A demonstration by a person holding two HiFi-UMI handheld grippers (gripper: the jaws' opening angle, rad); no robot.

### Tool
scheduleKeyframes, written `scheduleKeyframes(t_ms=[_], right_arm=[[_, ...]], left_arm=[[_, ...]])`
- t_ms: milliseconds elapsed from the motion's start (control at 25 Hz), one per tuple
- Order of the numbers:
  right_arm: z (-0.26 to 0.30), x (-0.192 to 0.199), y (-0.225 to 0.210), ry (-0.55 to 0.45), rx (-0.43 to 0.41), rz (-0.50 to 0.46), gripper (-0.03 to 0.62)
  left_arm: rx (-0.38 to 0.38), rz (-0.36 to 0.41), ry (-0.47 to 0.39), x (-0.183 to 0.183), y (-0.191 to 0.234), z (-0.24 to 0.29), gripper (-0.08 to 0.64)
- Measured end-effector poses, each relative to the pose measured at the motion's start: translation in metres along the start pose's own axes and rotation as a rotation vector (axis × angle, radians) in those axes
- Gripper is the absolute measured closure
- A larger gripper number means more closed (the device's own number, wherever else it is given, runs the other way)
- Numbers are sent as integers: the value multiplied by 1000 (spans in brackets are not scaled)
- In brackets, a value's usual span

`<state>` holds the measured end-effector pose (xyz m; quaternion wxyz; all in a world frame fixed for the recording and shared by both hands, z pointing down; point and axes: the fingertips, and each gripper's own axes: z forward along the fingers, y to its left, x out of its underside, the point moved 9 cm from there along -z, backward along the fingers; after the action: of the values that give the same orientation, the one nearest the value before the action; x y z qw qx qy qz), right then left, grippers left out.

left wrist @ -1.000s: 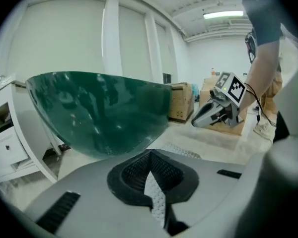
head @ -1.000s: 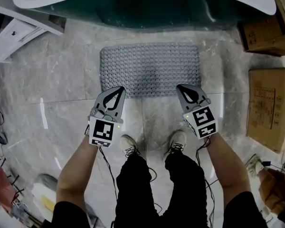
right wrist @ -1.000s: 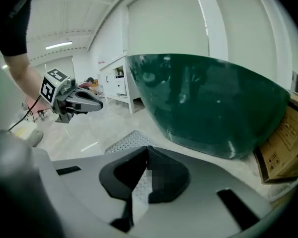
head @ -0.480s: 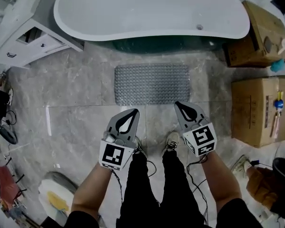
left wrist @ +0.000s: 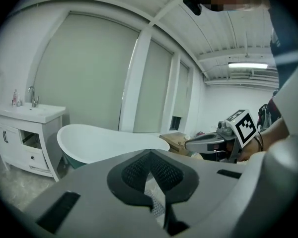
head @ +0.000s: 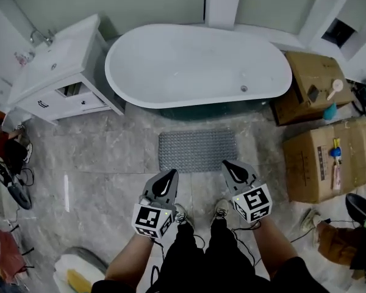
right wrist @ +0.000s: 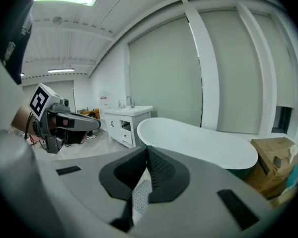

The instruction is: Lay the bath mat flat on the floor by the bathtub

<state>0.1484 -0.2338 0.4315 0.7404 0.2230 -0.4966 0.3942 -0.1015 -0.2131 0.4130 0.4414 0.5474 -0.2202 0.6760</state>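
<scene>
Left gripper view shows your left claw (left wrist: pixel 150 153) with its jaw tips pressed together and nothing between them; only a sliver of grey dimpled texture shows through the gap behind the tips, and that is the mat far below, not something held. Your right claw (right wrist: pixel 148 150) reads the same way: tips closed, empty. From the head view both claws hang in front of your thighs, well above the floor (head: pixel 97 157), pointing toward the bathtub (head: pixel 195 66). The bath mat (head: pixel 197 151) lies just ahead of your shoes (head: pixel 222 209), its long side parallel to the tub and its far edge near the tub's dark base, with a strip of tile between them. It looks flat and square from this height, so the job appears done, though you cannot tell from here whether a corner is curled. The risks now are your own feet and leads. A step forward could catch the near edge and fold or skew the mat, and the glossy tile looks likely to let it slide. The cables trailing from the claws down past your legs could snag a shoe. Watch the cardboard boxes (head: pixel 320 157) close on your right if you turn away.
</scene>
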Motion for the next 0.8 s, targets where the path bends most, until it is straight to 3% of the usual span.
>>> scheduleKeyframes(t_ms=[200,360,800], right_arm=[[-30,-42,32,-73,38,32,575],[-57,-61,61,-86,58,22,575],[-98,-63,104,-114,99,40,575]], left_arm=[[31,29,-44,-37,-9,-37,543],[54,8,-61,-51,-19,-72,543],[159,-6,-24,-44,-34,-103,543]])
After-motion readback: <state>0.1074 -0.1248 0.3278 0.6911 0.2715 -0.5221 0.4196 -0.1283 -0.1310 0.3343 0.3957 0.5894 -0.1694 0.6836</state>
